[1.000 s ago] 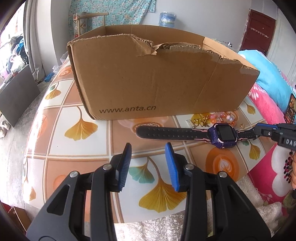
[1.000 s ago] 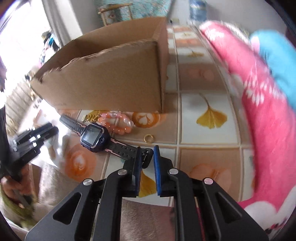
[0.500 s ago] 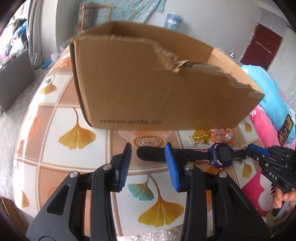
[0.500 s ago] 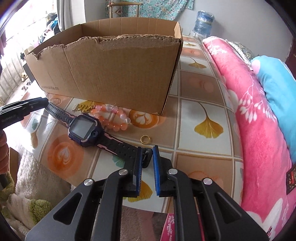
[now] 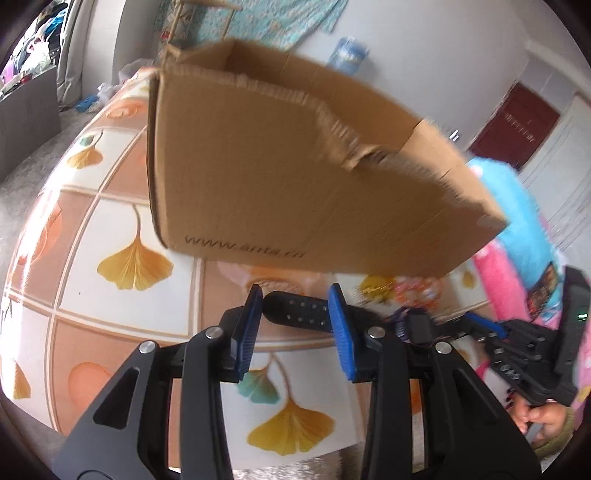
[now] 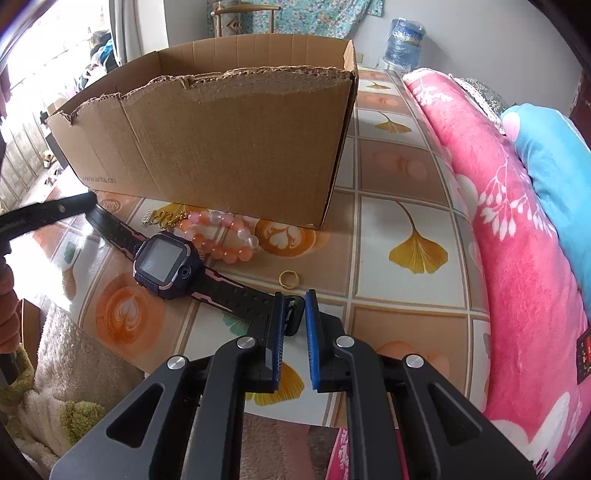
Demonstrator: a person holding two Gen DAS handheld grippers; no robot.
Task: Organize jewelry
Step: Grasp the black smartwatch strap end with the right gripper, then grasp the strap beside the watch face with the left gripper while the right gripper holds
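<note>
Right hand-held gripper (image 6: 294, 308) clamped on the watch (image 6: 168, 262) strap's buckle end, the tip hidden between the pads. Left hand-held gripper (image 5: 295, 306) spread around the other strap end, contact unclear through blur. Watch lies on the tabletop (image 6: 399, 291) before the cardboard box (image 6: 221, 144), beside bead bracelet (image 6: 221, 236) and ring (image 6: 288, 278).

The desk (image 6: 402, 206) is covered with a tiled sheet printed with ginkgo leaves. A pink floral blanket (image 6: 517, 258) and a blue pillow (image 6: 554, 155) are seen alongside it. A grey wall (image 6: 480, 33), a patterned teal cloth (image 6: 295, 14) and a water bottle (image 6: 404, 44) are located behind. Daylight enters from a window (image 6: 55, 55). A dark red door (image 5: 513, 125) is visible.
</note>
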